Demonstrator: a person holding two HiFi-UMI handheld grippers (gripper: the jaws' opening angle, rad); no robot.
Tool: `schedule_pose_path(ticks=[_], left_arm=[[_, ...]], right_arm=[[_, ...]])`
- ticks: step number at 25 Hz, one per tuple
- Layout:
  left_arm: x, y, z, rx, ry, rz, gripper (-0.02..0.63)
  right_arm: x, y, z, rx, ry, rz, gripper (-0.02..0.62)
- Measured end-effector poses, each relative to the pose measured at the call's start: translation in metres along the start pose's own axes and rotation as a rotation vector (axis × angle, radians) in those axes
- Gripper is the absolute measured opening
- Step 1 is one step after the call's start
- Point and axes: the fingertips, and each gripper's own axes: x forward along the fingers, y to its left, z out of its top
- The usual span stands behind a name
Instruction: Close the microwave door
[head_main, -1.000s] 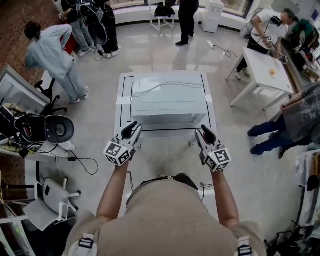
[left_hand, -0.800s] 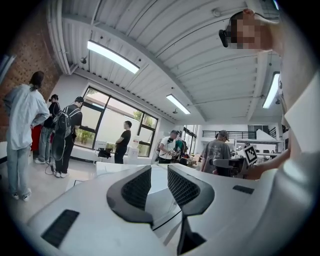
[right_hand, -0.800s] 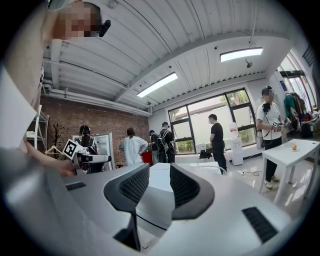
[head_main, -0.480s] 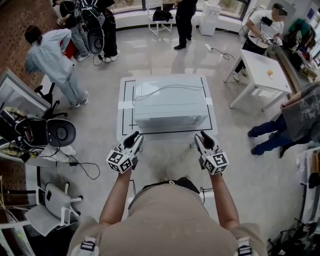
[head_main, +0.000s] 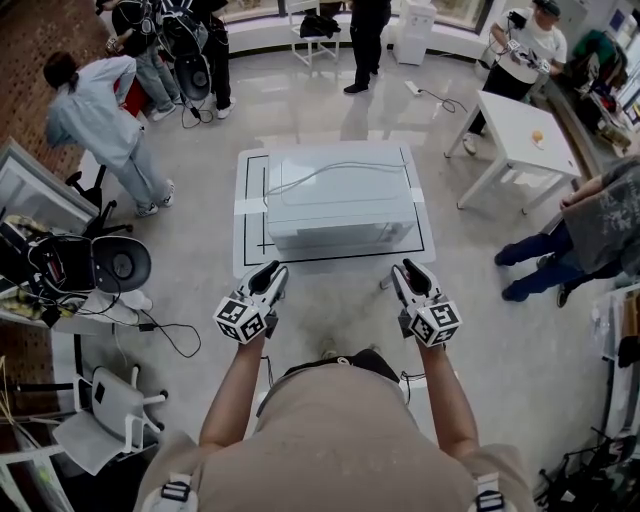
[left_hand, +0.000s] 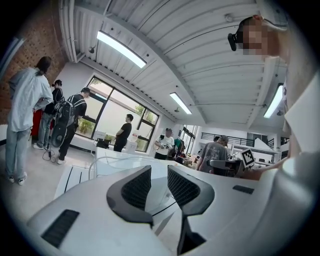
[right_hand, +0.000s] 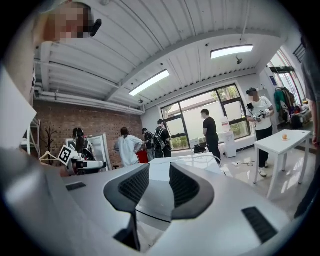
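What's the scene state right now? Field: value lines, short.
microwave: on the white table, front toward the person; no door seen swung out in the head view
cable: lies across the microwave top
left tool: jaws apart, nothing between them, short of the microwave front
right tool: jaws apart, nothing between them, short of the microwave front
contact: none visible between either tool and the microwave
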Motion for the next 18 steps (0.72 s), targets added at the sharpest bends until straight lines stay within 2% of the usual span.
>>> schedule_pose_path(ticks=[4, 18], left_arm=[[0.0, -0.001, -0.001, 0.001, 0.01, -0.004, 0.092], [0.013, -0.005, -0.009, 0.02, 0.053, -0.033, 0.092]], right_arm=[[-0.001, -0.004, 0.01, 0.0, -0.019, -0.019, 0.112], [-0.007, -0.015, 0.001, 0.018, -0.005, -0.061, 0.112]])
